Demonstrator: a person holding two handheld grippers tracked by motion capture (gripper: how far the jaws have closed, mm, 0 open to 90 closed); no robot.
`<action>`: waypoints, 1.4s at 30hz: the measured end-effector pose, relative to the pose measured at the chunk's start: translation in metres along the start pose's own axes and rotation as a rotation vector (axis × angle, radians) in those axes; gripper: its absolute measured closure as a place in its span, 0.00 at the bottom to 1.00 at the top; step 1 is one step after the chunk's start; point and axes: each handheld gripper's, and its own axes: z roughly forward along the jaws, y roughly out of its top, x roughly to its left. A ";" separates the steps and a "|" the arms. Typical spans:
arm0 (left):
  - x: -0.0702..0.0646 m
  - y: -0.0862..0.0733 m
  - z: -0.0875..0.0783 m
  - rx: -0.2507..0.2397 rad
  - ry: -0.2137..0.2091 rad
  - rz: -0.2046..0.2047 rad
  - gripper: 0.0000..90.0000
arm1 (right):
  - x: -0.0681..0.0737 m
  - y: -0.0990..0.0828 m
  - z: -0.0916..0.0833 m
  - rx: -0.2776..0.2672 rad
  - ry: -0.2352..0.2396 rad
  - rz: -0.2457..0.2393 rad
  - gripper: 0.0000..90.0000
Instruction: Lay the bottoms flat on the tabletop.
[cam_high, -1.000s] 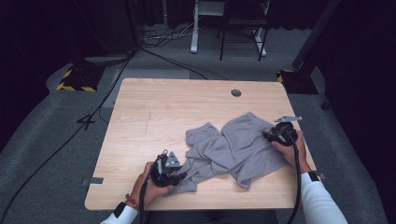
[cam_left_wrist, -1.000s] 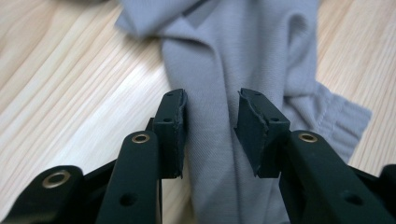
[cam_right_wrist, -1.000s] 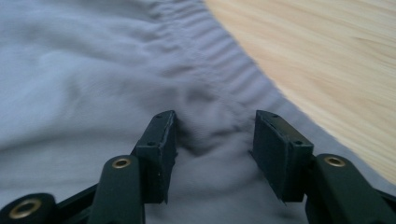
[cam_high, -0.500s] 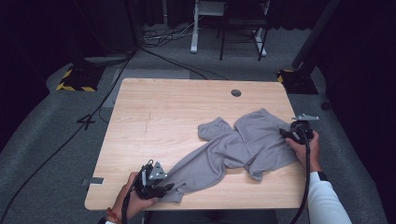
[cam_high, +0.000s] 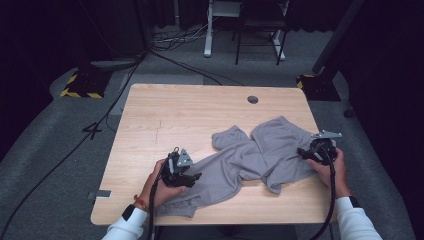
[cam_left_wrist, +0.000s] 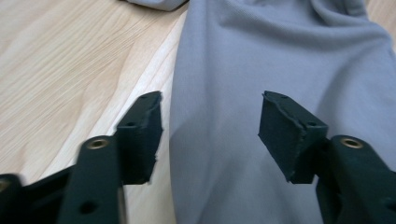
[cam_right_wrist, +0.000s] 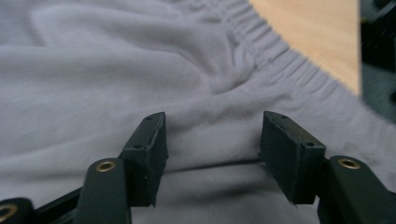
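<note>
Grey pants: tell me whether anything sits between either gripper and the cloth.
Nothing visible does. The left gripper and the right gripper both stand open directly over the grey pants, with bare fabric showing between their pads.

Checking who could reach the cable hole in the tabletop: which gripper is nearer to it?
Right. The right gripper sits at the table's right edge, below the cable hole; the left gripper lies farther, toward the near-left.

Light wood table (cam_high: 165, 115) with a round cable grommet (cam_high: 253, 99) near the far edge, sitting on grey carpet floor (cam_high: 45, 165); surroundings dark, walls black. Behind it: white desk legs (cam_high: 207, 30), a dark chair frame (cam_high: 260, 35), loose cables (cam_high: 175, 42). Yellow-black hazard-striped bases (cam_high: 80, 92) flank the far corners.
</note>
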 end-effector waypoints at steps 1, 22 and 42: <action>0.000 0.000 0.000 0.000 0.000 0.000 0.48 | 0.000 0.000 0.000 0.000 0.000 0.000 0.46; -0.083 -0.004 0.015 0.085 -0.248 0.183 0.49 | 0.087 0.087 0.075 -0.038 0.150 -0.139 0.53; -0.020 0.106 0.068 -0.045 -0.059 0.052 0.33 | 0.085 -0.018 -0.054 -0.170 0.375 -0.305 0.56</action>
